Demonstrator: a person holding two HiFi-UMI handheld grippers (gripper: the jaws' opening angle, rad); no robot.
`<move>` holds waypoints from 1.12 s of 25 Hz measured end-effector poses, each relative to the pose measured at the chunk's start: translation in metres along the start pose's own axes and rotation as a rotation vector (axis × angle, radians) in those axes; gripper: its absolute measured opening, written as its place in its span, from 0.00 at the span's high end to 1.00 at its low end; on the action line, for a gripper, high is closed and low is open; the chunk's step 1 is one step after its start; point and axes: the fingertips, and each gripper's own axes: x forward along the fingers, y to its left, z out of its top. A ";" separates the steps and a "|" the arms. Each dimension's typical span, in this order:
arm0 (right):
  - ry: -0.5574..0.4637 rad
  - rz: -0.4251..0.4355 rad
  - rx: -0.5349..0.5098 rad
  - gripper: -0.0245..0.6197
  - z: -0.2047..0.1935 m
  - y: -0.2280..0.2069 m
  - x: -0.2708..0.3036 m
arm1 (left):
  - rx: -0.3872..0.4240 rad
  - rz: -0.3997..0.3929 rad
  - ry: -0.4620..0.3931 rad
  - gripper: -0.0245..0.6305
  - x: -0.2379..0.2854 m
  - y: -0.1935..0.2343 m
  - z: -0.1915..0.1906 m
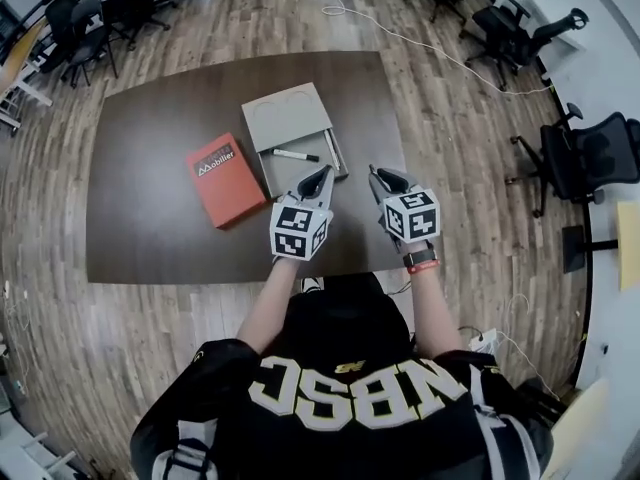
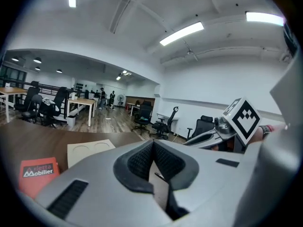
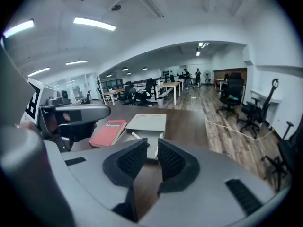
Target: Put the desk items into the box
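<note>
Box [image 1: 285, 173]: grey, mid-tabletop, straight ahead of both grippers; tray half uncovered.
Lid [image 1: 287, 116]: slid toward the far side, covers the far half of the box.
Pen [image 1: 295, 155]: lies in the open tray, near the lid's edge. A pale thin thing lies along the tray's right wall; I cannot tell what it is.
Book [image 1: 225, 178]: red, flat on the tabletop [image 1: 150, 228] just left of the box; not yet boxed.
Left hand-held gripper [image 2: 154, 143]: pads together at the tips, nothing held; it hovers at the tray's near edge.
Right hand-held gripper [image 3: 154, 141]: jaws apart with a clear gap, nothing between them; it hovers right of the left one, by the box's near right corner.
Step, as judged: book next.
Risk 1: the book looks about as big as the open part of the tray, so it may jam on the lid or rim unless the lid goes back further.
Risk 2: the book lies flat, so the jaws may slide off a thin edge or push it away.
Risk 3: pushing the lid may shove the whole box if nothing braces it.
In the way: the left gripper sits between the right gripper and the book.
Around: chairs [image 1: 590, 158] and a cable [image 1: 420, 43] on the floor, well apart from the tabletop.
</note>
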 end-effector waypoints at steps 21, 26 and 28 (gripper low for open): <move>0.365 -0.019 -0.012 0.72 -0.138 -0.077 0.086 | -0.051 -0.129 0.196 0.95 0.091 -0.009 -0.084; 0.382 -0.047 -0.027 0.75 -0.148 -0.081 0.101 | -0.068 -0.111 0.215 0.95 0.092 -0.001 -0.094; 0.395 -0.048 -0.035 0.75 -0.153 -0.081 0.106 | -0.073 -0.104 0.224 0.94 0.092 0.001 -0.098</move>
